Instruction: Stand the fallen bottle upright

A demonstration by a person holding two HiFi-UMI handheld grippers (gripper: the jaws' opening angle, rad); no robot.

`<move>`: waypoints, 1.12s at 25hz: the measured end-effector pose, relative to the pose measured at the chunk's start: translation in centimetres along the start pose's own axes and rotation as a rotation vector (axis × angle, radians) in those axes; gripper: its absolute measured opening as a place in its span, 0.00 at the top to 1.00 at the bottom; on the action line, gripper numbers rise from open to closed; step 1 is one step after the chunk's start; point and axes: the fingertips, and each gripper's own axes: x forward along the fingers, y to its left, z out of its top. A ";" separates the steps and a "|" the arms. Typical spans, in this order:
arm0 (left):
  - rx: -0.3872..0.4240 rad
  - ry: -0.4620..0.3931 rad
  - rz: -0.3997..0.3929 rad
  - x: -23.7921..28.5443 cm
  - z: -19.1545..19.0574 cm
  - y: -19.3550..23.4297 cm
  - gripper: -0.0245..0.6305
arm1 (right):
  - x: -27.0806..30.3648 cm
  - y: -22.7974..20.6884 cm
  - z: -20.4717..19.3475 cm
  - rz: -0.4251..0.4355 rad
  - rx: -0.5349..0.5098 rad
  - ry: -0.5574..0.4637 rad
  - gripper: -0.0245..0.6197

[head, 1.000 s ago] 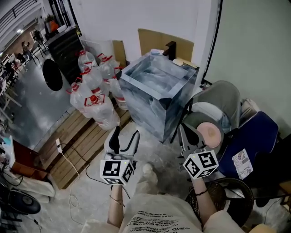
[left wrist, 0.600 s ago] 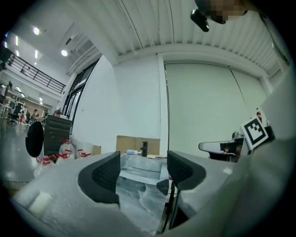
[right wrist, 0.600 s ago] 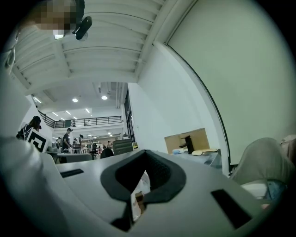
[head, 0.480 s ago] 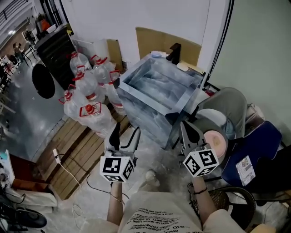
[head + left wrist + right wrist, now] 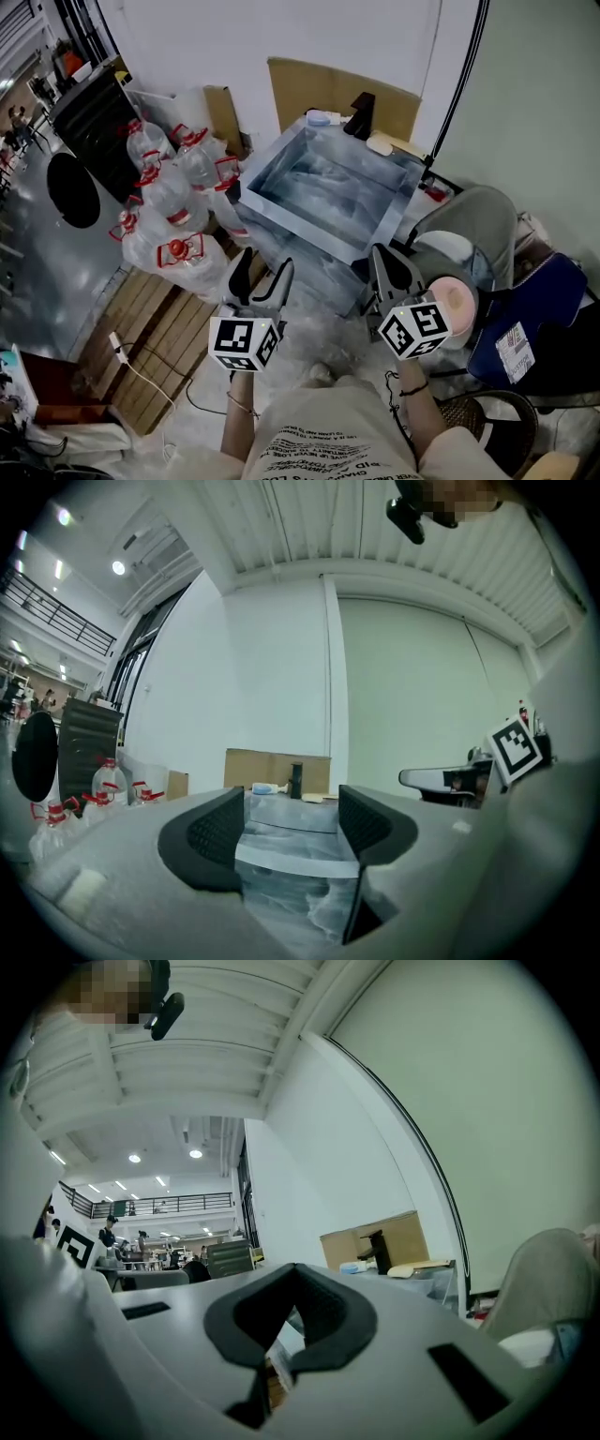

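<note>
Starting at your left, the water jugs (image 5: 173, 202) stand clustered on the floor by the wall, red-capped and upright; they look like no part of this job. Your left gripper (image 5: 262, 269) hangs in front of you, short of the sink (image 5: 300, 225). Its jaws stand wide apart, and its own view shows only the sink's near wall through the gap, so it carries nothing.

Past it, the sink is wrapped in film. On its far ledge lies the bottle (image 5: 319, 118), a small pale-and-blue one on its side, just left of the black tap (image 5: 361, 103). A flat pale pad (image 5: 382, 143) rests on the ledge to the tap's right.

Your right gripper (image 5: 388, 265) hangs about level with the left one, near the sink's near right corner. Its jaws are drawn in to a mere slit with nothing gripped between them. A grey chair (image 5: 473, 211) stands to its right.

As I read it, you have not started the task proper. The bottle is down and untouched, and both grippers are well apart from it, with the whole basin between. You have yet to reach across, close on the bottle, tip it upright on the ledge and let go. Your left gripper looks ready for that; the right would need opening first. Mind the tap close beside the bottle as you reach in.
</note>
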 end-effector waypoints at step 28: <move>-0.036 0.043 -0.117 18.5 -0.8 8.2 0.50 | 18.0 -7.4 -0.6 -0.072 0.003 0.034 0.96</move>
